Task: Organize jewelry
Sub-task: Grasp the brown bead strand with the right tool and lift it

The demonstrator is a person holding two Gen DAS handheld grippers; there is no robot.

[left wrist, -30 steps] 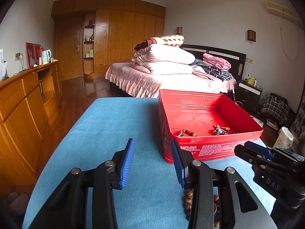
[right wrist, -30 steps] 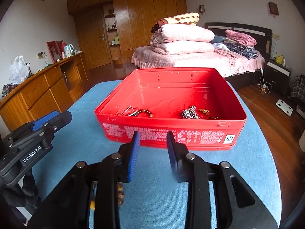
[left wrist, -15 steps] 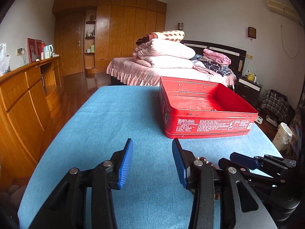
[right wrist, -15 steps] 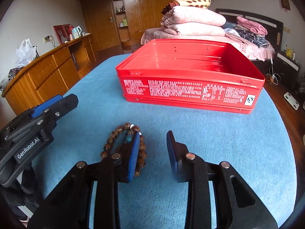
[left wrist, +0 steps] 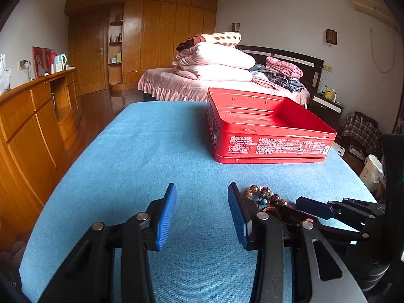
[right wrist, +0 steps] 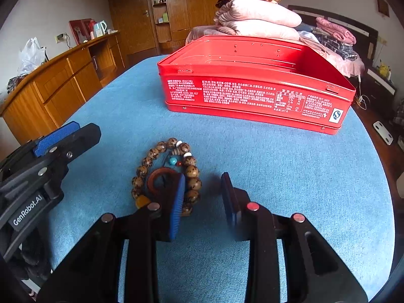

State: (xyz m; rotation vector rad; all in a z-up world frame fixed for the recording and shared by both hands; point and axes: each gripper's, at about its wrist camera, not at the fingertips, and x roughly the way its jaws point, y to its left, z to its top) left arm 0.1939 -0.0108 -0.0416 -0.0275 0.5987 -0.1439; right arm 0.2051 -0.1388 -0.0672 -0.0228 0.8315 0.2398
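Brown wooden bead bracelet [right wrist: 166,174] lying on blue cloth-covered table [right wrist: 290,166], near open red metal tin [right wrist: 252,93]. Right claw [right wrist: 202,199] open, empty, just beside bracelet; left claw [left wrist: 199,214] open, empty.

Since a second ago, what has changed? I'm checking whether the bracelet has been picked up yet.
Both claws came down toward the blue tabletop. The right claw now sits low at the bead bracelet, one finger over the loop, jaws apart, nothing gripped. The left claw is open and empty beside it. The bracelet lies flat, not lifted. The red tin stayed put.
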